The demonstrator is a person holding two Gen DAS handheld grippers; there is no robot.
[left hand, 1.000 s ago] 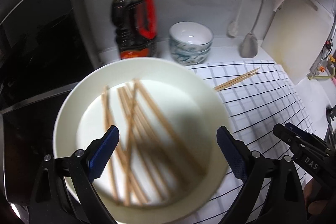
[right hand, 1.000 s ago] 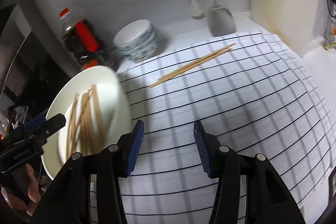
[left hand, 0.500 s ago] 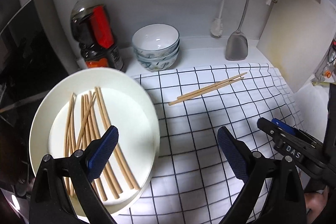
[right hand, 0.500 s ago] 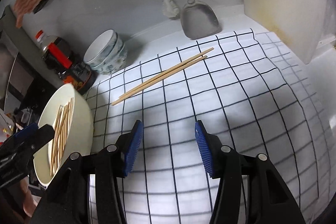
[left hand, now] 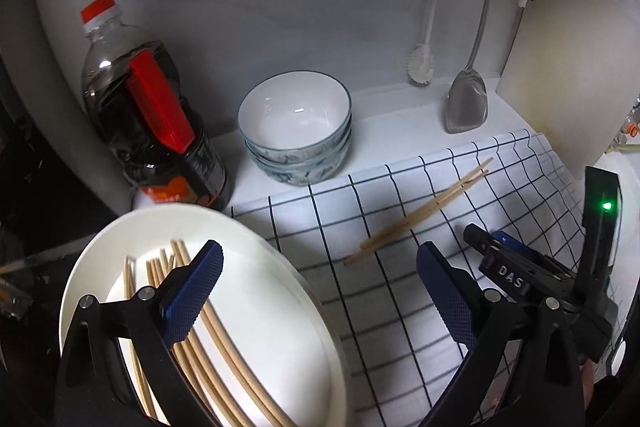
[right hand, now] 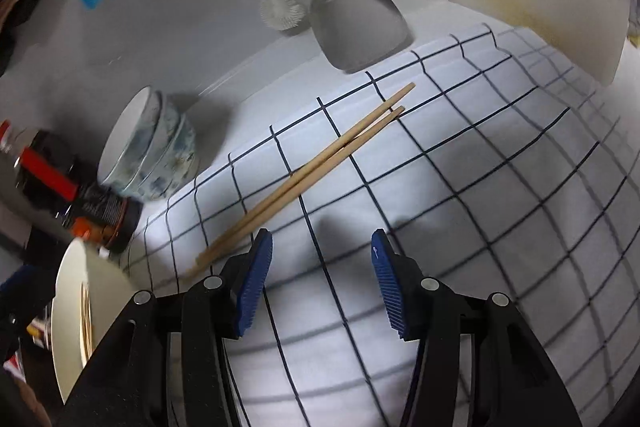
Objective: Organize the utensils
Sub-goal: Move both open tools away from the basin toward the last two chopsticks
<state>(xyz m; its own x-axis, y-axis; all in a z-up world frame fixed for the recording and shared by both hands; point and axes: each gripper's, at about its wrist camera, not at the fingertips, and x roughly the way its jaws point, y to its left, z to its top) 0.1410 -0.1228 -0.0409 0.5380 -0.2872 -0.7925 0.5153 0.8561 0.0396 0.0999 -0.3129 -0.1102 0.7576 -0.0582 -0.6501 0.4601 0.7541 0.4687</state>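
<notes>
Checked cloth (right hand: 460, 187), soft and rumpled at its far edge: could bunch under a low pass of the claw. Round white plate (left hand: 280, 307), smooth and glossy, off the cloth's left edge, carrying a loose bundle of chopsticks (left hand: 224, 351): likely to roll out on a tilt. Left gripper (left hand: 320, 291) spread wide over the plate rim, pinching nothing. Right gripper (right hand: 322, 279) half spread, empty, above the cloth. Loose pair of chopsticks (right hand: 320, 163), thin round pale wood, crossed near mid-cloth: may scissor or skid apart if pinched off-centre.
</notes>
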